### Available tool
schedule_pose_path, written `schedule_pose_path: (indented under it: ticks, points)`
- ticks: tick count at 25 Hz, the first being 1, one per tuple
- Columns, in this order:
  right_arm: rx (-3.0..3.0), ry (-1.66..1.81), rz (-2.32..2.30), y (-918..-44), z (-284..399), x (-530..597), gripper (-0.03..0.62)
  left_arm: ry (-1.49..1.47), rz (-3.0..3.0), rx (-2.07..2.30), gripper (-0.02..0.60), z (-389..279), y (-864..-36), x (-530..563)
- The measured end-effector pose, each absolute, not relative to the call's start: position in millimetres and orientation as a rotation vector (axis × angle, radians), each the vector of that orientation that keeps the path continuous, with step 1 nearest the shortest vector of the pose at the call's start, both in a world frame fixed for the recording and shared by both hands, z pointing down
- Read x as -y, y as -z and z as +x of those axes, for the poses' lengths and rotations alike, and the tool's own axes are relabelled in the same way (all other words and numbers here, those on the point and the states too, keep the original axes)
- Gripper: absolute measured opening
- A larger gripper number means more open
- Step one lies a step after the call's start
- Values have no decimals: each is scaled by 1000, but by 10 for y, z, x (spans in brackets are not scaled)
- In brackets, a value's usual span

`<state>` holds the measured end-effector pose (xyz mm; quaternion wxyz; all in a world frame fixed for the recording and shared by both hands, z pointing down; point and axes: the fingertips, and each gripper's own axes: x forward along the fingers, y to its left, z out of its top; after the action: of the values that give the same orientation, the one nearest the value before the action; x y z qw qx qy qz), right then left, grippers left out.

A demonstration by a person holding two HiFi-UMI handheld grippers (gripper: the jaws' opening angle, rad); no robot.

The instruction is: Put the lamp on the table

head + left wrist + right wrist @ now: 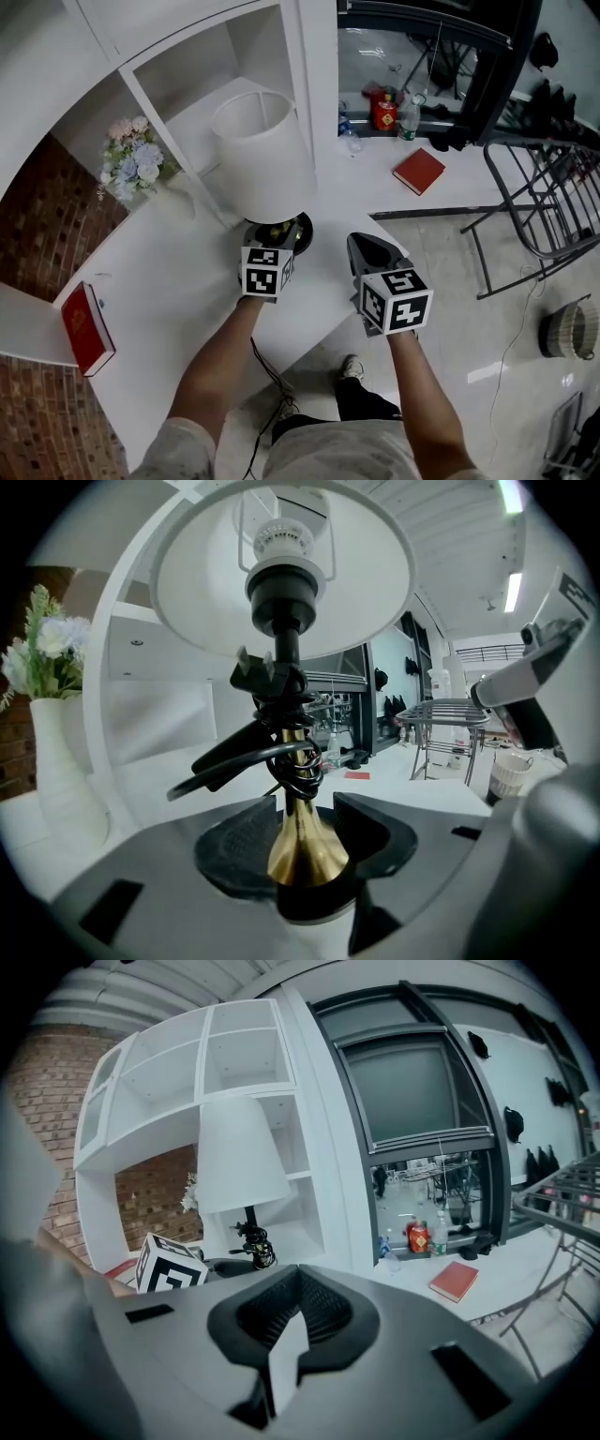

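The fingers of the left gripper are spread apart around the stem of the lamp. The right gripper is closed, empty. The lamp is stood on the surface, seemingly let go. Next, a gentle pull back is needed.

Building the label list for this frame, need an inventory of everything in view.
lamp: 1, white shade, brass stem, black base; on white table
cable: 1, black; round lamp stem
shelf unit: 1, white; behind lamp
flowers: 1 bunch, pale, white vase; left of lamp
books: 2, red; table's left edge, near window
bottles: 3, one red, two clear; window ledge
metal rack: 1, dark; floor, right
basket: 1, woven; floor, far right
left gripper: open, around lamp stem
right gripper: shut, empty
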<state>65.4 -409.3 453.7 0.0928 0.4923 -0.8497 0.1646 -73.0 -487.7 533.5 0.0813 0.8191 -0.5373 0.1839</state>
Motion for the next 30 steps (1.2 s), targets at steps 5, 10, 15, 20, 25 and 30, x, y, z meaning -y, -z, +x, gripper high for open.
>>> schedule_pose_path:
  ticks: [5,10,15,20,25,30]
  points:
    - [2512,-492,1468,-4466,601,3967,3,-521,2455,1606,176,-787,-5195,4733]
    - [2498,-489,1445,-4418,516,3877,3,-491,2463,1596,164,-828,-5042,4575]
    - [2459,-409,1426,-4378,474,3821,3,-447,2476,1591,150,-861,-4837,4408]
    - [2452,-340,1396,-4318,401,3782,3,-427,2507,1604,138,-884,-4619,4244]
    - [2479,-339,1381,-4252,345,3762,3,-416,2503,1606,137,-929,-4436,4105]
    - [2495,-345,1396,-4175,341,3760,3,-373,2470,1589,132,-978,-4287,3959]
